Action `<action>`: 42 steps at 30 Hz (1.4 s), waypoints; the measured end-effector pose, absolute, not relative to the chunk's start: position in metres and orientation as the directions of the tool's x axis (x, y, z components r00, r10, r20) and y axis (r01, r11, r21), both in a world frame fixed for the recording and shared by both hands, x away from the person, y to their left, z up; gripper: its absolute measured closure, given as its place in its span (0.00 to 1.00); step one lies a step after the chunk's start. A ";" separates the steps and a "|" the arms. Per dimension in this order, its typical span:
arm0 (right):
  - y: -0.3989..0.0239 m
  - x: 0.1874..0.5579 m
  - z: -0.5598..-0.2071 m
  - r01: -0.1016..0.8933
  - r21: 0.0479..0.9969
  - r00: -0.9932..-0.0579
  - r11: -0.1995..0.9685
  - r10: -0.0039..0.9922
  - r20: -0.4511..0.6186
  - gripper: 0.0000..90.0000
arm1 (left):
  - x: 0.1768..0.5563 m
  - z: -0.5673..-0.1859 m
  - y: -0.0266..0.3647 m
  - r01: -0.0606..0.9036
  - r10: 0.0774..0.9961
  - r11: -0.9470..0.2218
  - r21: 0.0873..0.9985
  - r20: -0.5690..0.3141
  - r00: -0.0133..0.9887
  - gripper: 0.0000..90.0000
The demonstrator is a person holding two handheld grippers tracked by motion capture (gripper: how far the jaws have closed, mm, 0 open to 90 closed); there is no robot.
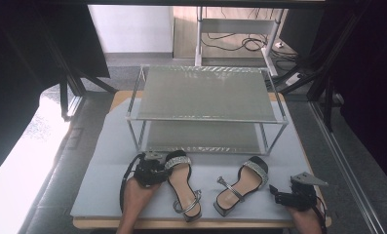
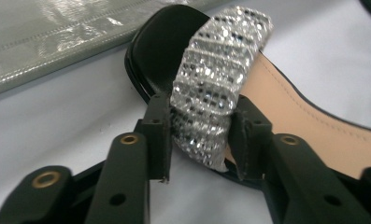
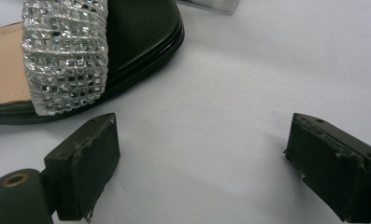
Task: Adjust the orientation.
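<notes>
Beside the rack (image 1: 205,97), my left hand-held gripper (image 2: 199,140) pinched the left sandal's sequined strap (image 2: 220,74), seemingly to lift it; my right hand-held gripper (image 3: 202,158) waited open.

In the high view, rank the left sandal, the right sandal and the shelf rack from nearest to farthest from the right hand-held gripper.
From the right hand-held gripper, at the table's near right corner:
1. Right sandal, just to its left, toe strap close to the jaws.
2. Left sandal, farther left, at the left hand-held gripper.
3. Shelf rack, at the table's far side.
Sandal and rack rank by their middles.
</notes>
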State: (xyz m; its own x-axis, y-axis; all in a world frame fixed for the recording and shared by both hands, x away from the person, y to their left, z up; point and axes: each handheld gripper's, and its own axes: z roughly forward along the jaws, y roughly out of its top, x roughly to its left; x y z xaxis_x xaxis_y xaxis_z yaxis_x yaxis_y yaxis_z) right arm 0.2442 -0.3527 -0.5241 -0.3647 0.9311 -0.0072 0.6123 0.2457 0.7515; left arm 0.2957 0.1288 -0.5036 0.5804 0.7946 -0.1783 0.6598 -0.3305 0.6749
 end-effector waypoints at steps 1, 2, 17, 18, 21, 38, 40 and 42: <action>-0.353 0.244 -0.524 0.612 0.751 -0.365 0.246 0.931 -0.007 0.11 | 0.295 -0.504 0.128 0.667 0.804 -0.311 0.677 -0.187 0.564 0.67; -0.353 0.244 -0.524 0.613 0.751 -0.365 0.245 0.931 -0.007 0.11 | 0.294 -0.505 0.127 0.669 0.810 -0.300 0.680 -0.189 0.555 0.67; -0.353 0.244 -0.524 0.612 0.752 -0.365 0.245 0.931 -0.007 0.11 | 0.315 -0.498 0.142 0.651 0.717 -0.428 0.626 -0.203 0.667 0.78; -0.353 0.244 -0.524 0.612 0.752 -0.365 0.245 0.931 -0.007 0.11 | 0.317 -0.496 0.143 0.648 0.712 -0.438 0.623 -0.199 0.673 0.78; -0.353 0.244 -0.524 0.612 0.752 -0.365 0.245 0.931 -0.007 0.11 | 0.325 -0.494 0.145 0.638 0.698 -0.456 0.621 -0.196 0.689 0.78; -0.353 0.244 -0.524 0.612 0.752 -0.365 0.246 0.931 -0.008 0.11 | 0.335 -0.501 0.102 0.608 0.626 -0.466 0.642 -0.246 0.740 0.77; -0.353 0.244 -0.524 0.611 0.752 -0.365 0.246 0.931 -0.008 0.11 | 0.336 -0.502 0.096 0.604 0.622 -0.469 0.644 -0.245 0.744 0.77; -0.353 0.244 -0.524 0.612 0.752 -0.364 0.245 0.931 -0.007 0.11 | 0.338 -0.502 0.091 0.598 0.623 -0.469 0.650 -0.236 0.746 0.76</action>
